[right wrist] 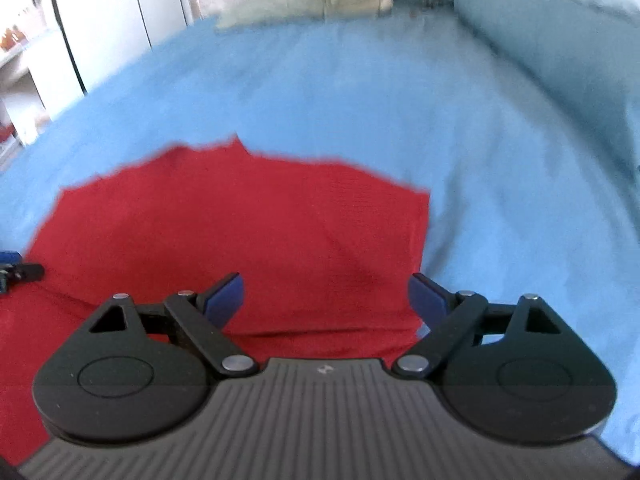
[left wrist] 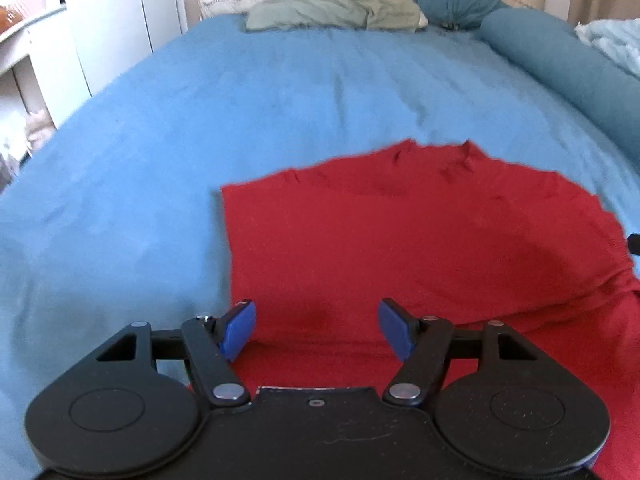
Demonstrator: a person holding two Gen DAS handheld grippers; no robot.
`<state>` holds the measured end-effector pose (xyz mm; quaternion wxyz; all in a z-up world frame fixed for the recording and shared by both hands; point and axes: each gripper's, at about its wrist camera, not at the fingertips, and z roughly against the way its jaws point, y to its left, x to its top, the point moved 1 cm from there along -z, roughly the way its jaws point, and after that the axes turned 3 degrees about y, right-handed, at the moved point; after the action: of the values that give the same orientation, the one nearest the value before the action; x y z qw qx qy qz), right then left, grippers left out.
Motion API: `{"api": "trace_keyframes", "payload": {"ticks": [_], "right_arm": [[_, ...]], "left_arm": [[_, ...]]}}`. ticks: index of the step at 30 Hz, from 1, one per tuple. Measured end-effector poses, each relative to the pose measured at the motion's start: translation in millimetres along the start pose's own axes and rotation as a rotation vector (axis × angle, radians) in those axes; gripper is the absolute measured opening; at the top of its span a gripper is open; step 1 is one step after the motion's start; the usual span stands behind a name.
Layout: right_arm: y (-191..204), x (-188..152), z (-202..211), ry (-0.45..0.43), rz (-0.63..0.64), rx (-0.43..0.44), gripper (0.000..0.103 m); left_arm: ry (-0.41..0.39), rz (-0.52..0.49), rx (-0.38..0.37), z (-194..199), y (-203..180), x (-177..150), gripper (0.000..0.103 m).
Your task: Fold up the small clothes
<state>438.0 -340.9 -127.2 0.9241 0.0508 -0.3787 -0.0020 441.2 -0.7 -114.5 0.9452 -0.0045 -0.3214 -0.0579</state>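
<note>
A red garment (left wrist: 400, 232) lies flat on the blue bedspread (left wrist: 240, 112), with a fold ridge running across its near part. My left gripper (left wrist: 316, 326) is open and empty, just above the garment's near left corner. In the right wrist view the same red garment (right wrist: 240, 232) fills the lower left. My right gripper (right wrist: 326, 296) is open and empty, above the garment's near right edge; its right finger (right wrist: 428, 298) hangs over the edge by the blue spread. The left gripper's tip (right wrist: 16, 270) shows at the far left of the right wrist view.
Pillows (left wrist: 332, 12) and a teal bolster (left wrist: 560, 64) lie at the head and right side of the bed. White cupboards and shelves (left wrist: 80, 40) stand to the left. Blue bedspread (right wrist: 400, 100) stretches beyond the garment.
</note>
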Motion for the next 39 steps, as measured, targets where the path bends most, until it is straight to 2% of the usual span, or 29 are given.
{"api": "trace_keyframes", "payload": {"ticks": [4,9,11,12,13,18,23,26,29,31,36,39], "right_arm": [[11,-9,62,-0.076,0.006,0.017,0.103],[26,-46,121,-0.099,0.006,0.036,0.103],[29,-64,144,-0.098,0.017,0.05,0.103],[30,-74,155,-0.101,0.021,0.051,0.103],[30,-84,167,-0.104,0.025,0.047,0.103],[25,-136,215,-0.086,0.023,0.008,0.103],[18,-193,249,-0.045,-0.025,0.011,0.103],[17,-222,260,-0.026,-0.049,0.0,0.103],[15,-243,260,-0.02,-0.076,-0.017,0.103],[14,-255,256,-0.011,-0.099,-0.032,0.102],[19,-283,239,0.013,-0.119,-0.062,0.088],[20,-296,231,0.007,-0.127,-0.076,0.085]], "left_arm": [[-0.034,0.001,0.014,43,10,-12,0.073],[-0.062,0.06,-0.028,90,40,-49,0.075],[-0.074,0.078,-0.038,110,48,-65,0.087],[-0.089,0.087,-0.042,120,52,-75,0.098],[-0.116,0.097,-0.039,133,57,-87,0.099],[-0.146,0.112,-0.008,183,62,-135,0.099],[-0.12,0.153,-0.023,224,55,-188,0.099],[-0.096,0.185,-0.012,230,52,-216,0.099],[-0.081,0.202,-0.009,224,50,-236,0.097],[-0.07,0.19,0.001,216,47,-247,0.089],[-0.061,0.171,0.01,198,41,-272,0.071],[-0.051,0.173,0.018,187,40,-285,0.064]]}}
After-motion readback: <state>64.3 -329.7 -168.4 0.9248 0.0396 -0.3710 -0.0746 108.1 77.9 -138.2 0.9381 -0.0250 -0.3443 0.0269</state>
